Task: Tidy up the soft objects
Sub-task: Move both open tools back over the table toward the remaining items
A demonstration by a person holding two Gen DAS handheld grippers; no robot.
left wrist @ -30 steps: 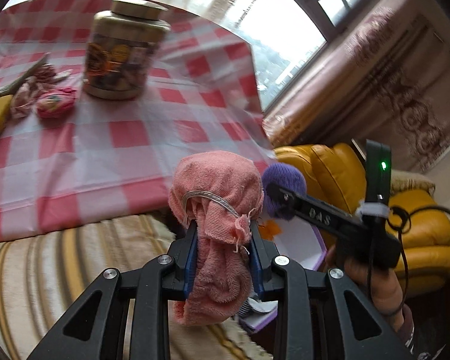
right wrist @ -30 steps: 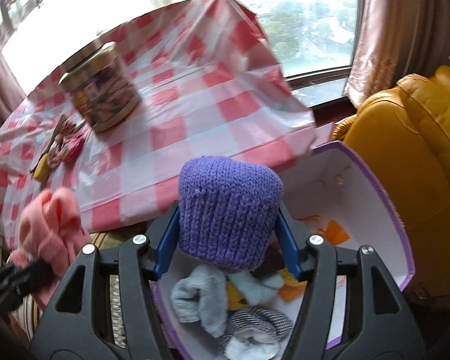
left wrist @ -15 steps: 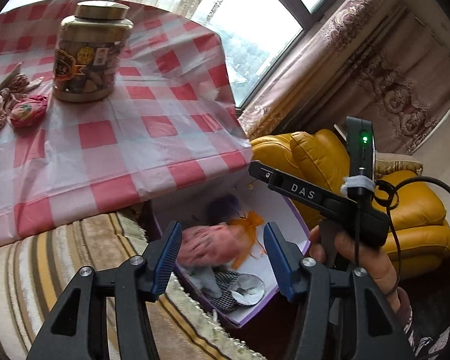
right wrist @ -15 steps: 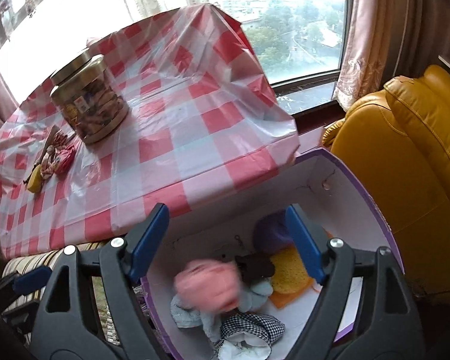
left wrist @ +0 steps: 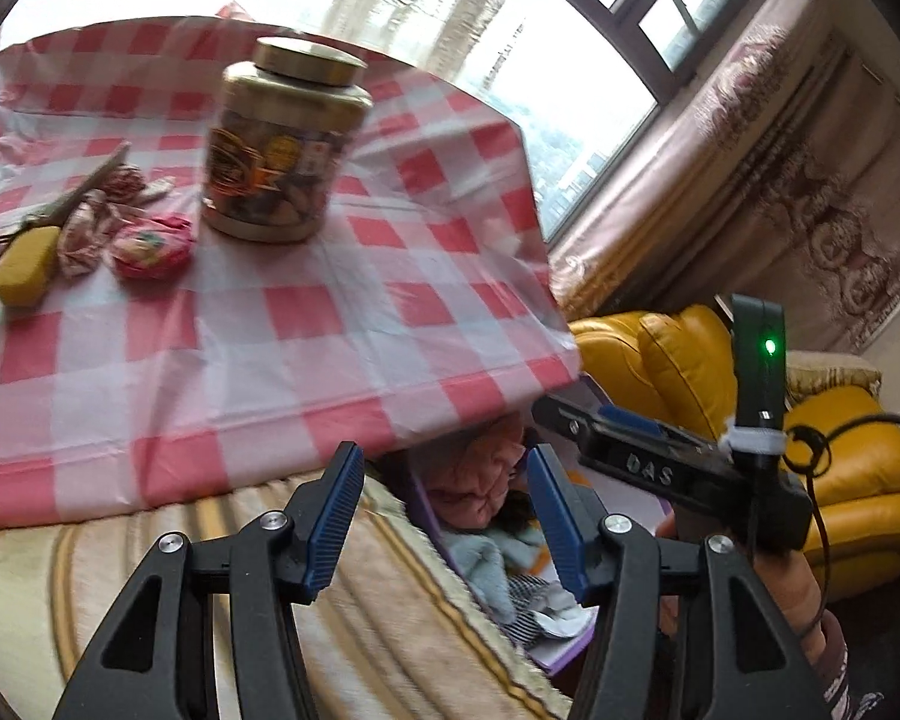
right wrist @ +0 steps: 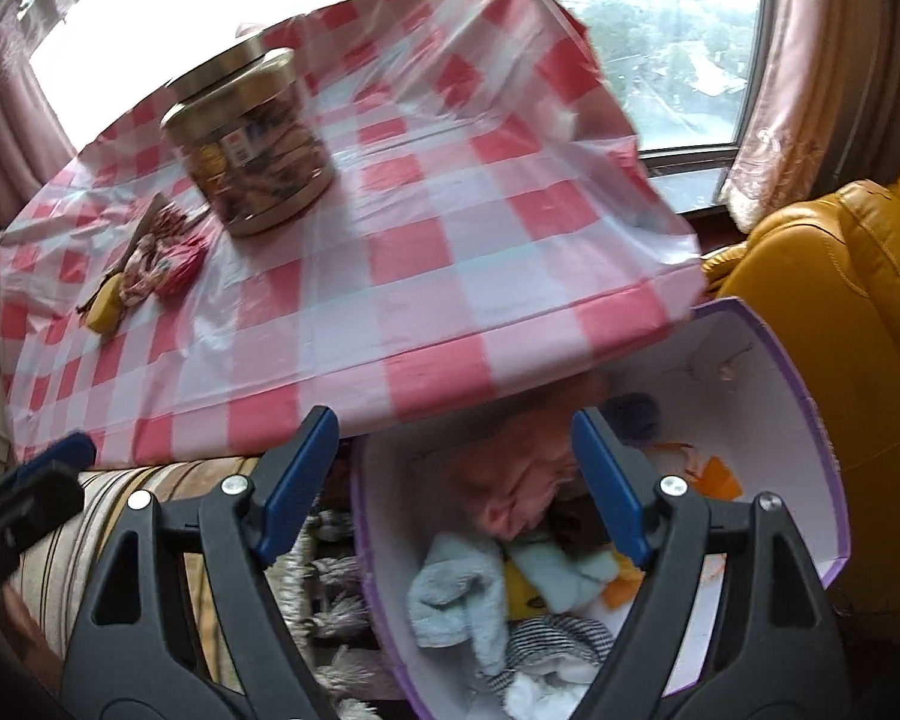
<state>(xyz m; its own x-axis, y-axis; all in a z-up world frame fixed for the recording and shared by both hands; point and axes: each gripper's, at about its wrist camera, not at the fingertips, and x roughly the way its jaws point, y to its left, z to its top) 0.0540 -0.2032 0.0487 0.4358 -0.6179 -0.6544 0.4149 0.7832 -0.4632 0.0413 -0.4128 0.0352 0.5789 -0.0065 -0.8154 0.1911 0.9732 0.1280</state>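
Observation:
A white box with a purple rim (right wrist: pixel 810 396) sits below the table edge and holds soft items: a pink cloth (right wrist: pixel 516 480), a purple knit piece (right wrist: pixel 630 411), a light blue sock (right wrist: pixel 456 594) and a striped sock (right wrist: pixel 546 636). The pink cloth (left wrist: pixel 480 474) also shows in the left wrist view. My left gripper (left wrist: pixel 444 516) is open and empty above the box's near edge. My right gripper (right wrist: pixel 456 480) is open and empty above the box. On the table lie a pink pouch (left wrist: pixel 150 246), patterned cloth (left wrist: pixel 90 228) and a yellow object (left wrist: pixel 24 267).
A gold-lidded jar (left wrist: pixel 282 144) stands on the red-checked tablecloth (left wrist: pixel 330 324). A striped fabric surface (left wrist: pixel 90 570) lies under my left gripper. A yellow leather armchair (right wrist: pixel 840 300) stands right of the box. Windows and curtains lie behind.
Both grippers opened and dropped the pink cloth and purple knit piece into the box. Both have since drawn back toward the table, still open and empty.

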